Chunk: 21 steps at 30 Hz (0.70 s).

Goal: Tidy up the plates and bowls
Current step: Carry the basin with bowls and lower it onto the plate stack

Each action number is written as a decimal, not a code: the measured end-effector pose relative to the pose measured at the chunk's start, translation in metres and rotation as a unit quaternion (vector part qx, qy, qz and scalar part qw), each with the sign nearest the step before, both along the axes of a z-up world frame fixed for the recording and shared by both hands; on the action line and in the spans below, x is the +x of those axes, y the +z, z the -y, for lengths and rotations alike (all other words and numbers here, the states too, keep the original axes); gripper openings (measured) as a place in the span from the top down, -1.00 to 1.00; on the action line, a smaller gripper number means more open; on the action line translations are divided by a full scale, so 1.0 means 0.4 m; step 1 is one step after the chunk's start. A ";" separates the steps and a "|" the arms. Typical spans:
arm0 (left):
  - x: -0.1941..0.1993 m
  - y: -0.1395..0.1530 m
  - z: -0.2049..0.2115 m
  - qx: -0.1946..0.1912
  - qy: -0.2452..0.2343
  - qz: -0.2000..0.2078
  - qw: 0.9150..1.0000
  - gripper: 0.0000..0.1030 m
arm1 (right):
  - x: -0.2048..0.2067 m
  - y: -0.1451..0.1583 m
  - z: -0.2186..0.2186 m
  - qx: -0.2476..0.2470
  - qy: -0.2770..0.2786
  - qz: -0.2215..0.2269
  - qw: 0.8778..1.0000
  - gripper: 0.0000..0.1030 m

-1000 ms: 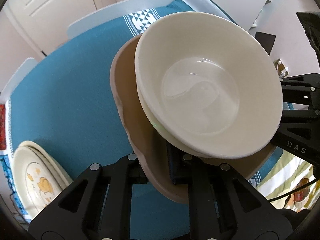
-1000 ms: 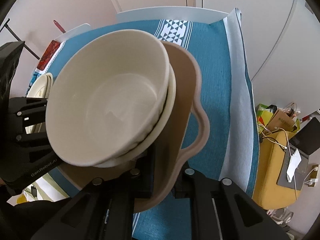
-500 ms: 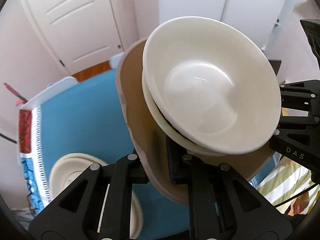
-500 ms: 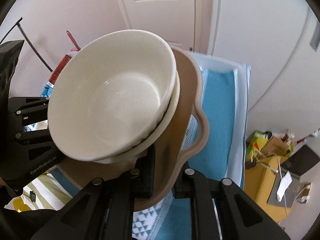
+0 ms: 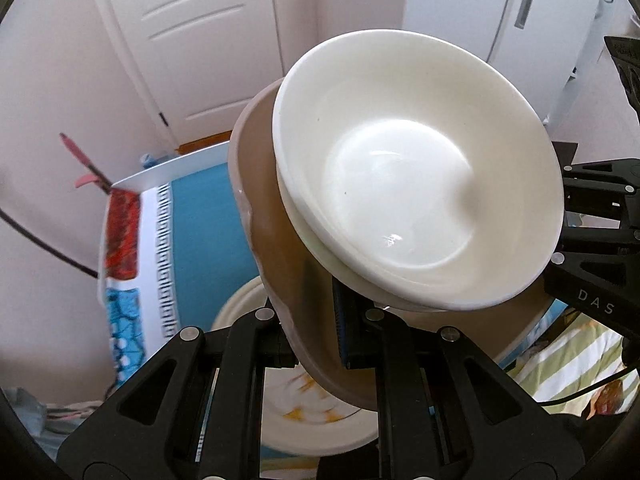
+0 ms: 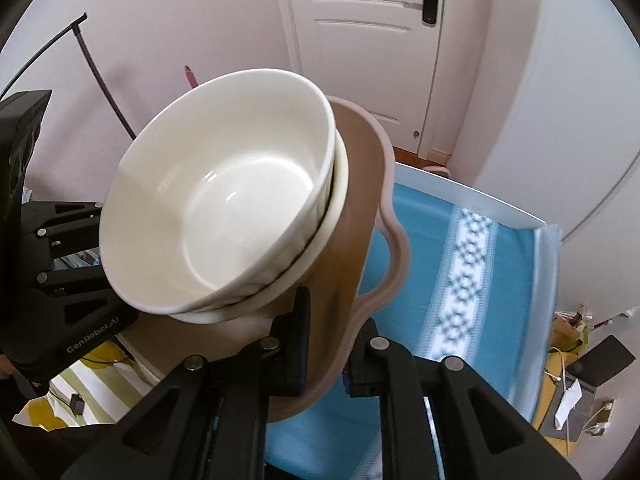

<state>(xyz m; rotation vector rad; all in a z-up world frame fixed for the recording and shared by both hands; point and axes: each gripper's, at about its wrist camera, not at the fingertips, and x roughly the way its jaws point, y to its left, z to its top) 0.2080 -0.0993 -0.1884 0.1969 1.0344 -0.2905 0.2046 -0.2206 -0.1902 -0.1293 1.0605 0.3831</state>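
A beige tray [image 5: 272, 216] with a looped handle [image 6: 394, 260] hangs in the air above the table, tilted. Two stacked white bowls [image 5: 408, 184] sit in it, the top bowl [image 6: 240, 208] empty. My left gripper [image 5: 316, 320] is shut on the tray's near rim in the left wrist view. My right gripper [image 6: 324, 332] is shut on the opposite rim beside the handle. Each gripper's black body shows in the other's view, the right gripper [image 5: 592, 256] at the far right and the left gripper [image 6: 60, 280] at the far left. Cream plates [image 5: 304, 412] with a yellow print lie on the table below the tray.
A teal tablecloth [image 6: 472, 272] with a white patterned band covers the white table [image 5: 168, 172]. A white door [image 6: 368, 40] and pale walls stand behind. A red-and-blue cloth [image 5: 120, 232] lies at the table's left edge. Bags and cables [image 6: 576, 384] sit on the floor at right.
Both grippers have raised the tray and bowls together. The table has dropped lower in both views, the door has come into sight, and the plates have slid under the tray.
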 end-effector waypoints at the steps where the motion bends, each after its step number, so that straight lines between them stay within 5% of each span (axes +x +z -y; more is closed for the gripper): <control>1: -0.007 -0.001 -0.025 0.001 -0.001 0.000 1.000 0.79 | -0.005 -0.001 -0.022 0.001 -0.001 0.000 1.000 0.77; 11: -0.069 -0.072 -0.181 0.001 -0.022 -0.025 0.999 0.80 | -0.073 -0.071 -0.183 0.001 -0.030 -0.024 0.999 0.77; 21: -0.127 -0.181 -0.209 0.000 -0.048 -0.061 0.997 0.80 | -0.151 -0.166 -0.222 -0.006 -0.068 -0.058 0.996 0.77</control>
